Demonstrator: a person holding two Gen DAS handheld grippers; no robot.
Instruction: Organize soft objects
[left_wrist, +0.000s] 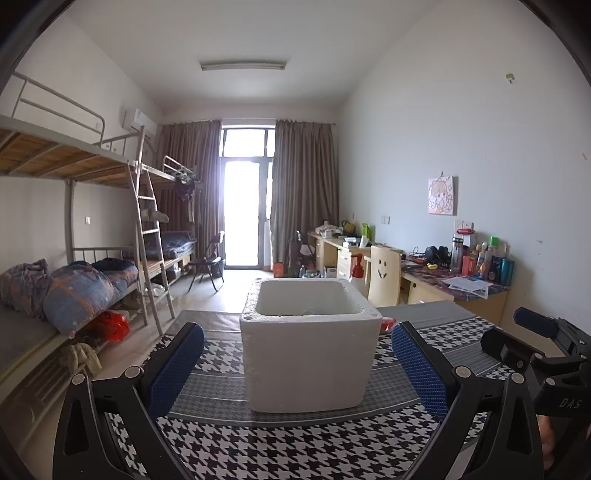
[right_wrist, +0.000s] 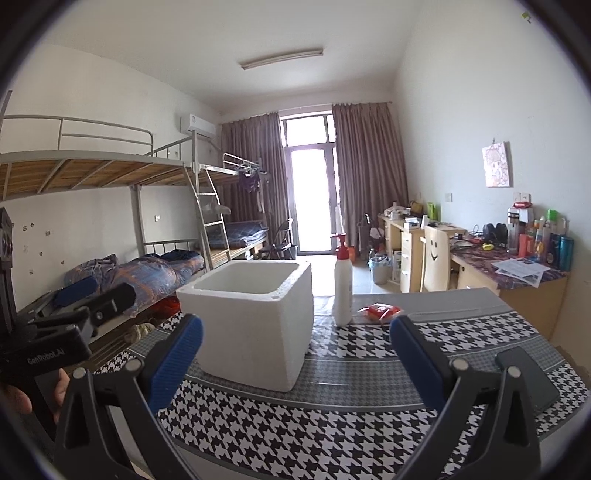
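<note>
Left gripper (left_wrist: 297, 363) jaws apart | right gripper (right_wrist: 295, 360) jaws apart | foam box (left_wrist: 310, 354) upright, inside hidden

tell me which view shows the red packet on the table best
The right wrist view: the red packet lies in full sight beside the pump bottle. In the left wrist view only a red sliver peeks out behind the foam box.

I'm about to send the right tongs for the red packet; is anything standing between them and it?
Nothing visible does. The right tongs are open, and the red packet lies on bare tablecloth ahead. The pump bottle and foam box stand left of that path, the phone to the right.
</note>
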